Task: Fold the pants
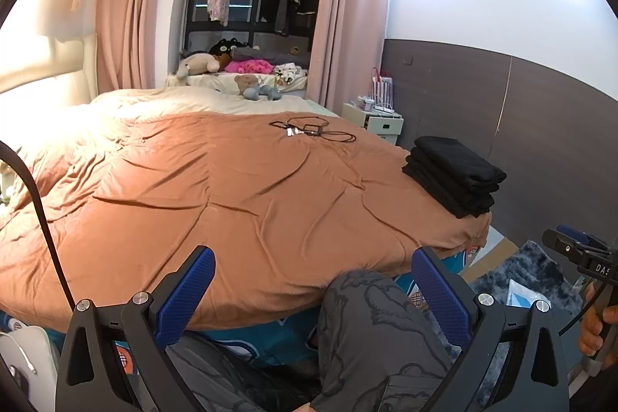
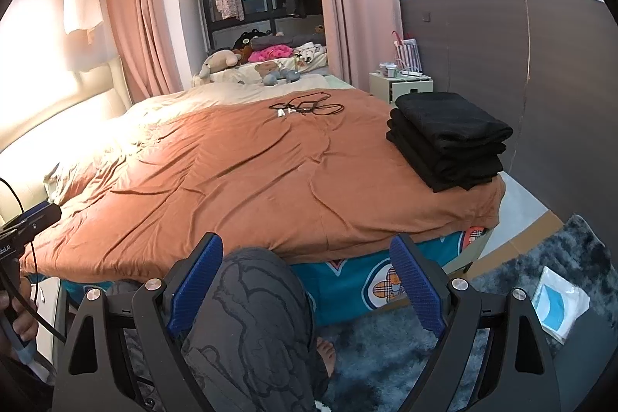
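A stack of folded black pants (image 1: 455, 174) lies at the right edge of the bed, on the orange duvet (image 1: 216, 188); it also shows in the right wrist view (image 2: 448, 141). My left gripper (image 1: 313, 280) is open and empty, held in front of the bed's near edge above the person's knee. My right gripper (image 2: 307, 269) is open and empty too, at the near edge of the duvet (image 2: 231, 172). The right gripper also shows at the right edge of the left wrist view (image 1: 579, 253). No unfolded pants lie on the bed.
A tangle of black cables (image 1: 309, 128) lies at the far middle of the bed. Soft toys (image 1: 255, 85) sit beyond. A white nightstand (image 1: 380, 120) stands at the far right. A dark shaggy rug (image 2: 502, 288) with a white bag (image 2: 560, 300) covers the floor.
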The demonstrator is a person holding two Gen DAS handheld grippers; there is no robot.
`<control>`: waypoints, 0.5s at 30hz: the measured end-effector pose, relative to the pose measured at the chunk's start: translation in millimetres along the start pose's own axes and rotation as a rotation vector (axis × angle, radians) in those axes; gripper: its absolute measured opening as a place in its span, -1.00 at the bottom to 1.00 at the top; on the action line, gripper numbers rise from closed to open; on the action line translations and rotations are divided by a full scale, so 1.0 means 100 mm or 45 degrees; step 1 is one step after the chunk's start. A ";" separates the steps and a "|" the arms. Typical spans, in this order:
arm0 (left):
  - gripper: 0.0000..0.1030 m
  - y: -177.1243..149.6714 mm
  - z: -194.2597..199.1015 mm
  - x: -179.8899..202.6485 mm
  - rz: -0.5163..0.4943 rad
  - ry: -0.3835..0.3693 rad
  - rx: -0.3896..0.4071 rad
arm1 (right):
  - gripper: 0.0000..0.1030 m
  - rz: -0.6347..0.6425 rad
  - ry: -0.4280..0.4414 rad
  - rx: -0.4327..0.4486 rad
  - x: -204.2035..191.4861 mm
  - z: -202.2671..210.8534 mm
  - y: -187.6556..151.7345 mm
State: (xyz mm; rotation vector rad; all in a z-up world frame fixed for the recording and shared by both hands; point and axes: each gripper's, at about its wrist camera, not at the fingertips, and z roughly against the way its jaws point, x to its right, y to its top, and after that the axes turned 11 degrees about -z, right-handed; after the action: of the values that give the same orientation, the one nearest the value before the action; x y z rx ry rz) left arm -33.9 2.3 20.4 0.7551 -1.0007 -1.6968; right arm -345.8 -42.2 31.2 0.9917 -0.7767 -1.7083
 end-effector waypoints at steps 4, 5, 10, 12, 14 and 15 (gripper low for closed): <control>0.99 -0.01 0.01 0.00 0.002 0.001 0.003 | 0.71 0.005 0.007 -0.008 -0.04 -0.01 0.00; 0.99 -0.01 0.01 0.00 0.003 0.002 0.003 | 0.71 0.006 0.004 -0.009 -0.05 -0.01 0.00; 0.99 0.00 0.00 -0.01 0.007 0.003 -0.006 | 0.71 0.004 0.007 -0.002 -0.04 0.00 0.01; 0.99 -0.01 0.01 0.00 0.007 0.000 -0.014 | 0.71 0.004 0.013 0.002 -0.04 0.01 -0.01; 0.99 -0.01 0.04 0.00 0.007 0.011 -0.013 | 0.71 0.005 0.017 0.000 -0.03 0.00 -0.01; 0.99 -0.01 0.05 0.01 0.007 0.013 -0.013 | 0.71 0.006 0.021 0.000 -0.03 0.00 -0.01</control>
State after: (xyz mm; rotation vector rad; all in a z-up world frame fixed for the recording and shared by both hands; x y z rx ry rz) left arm -38.8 2.4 22.3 0.7531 -0.9860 -1.6908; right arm -346.1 -39.2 30.9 1.0023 -0.7677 -1.6943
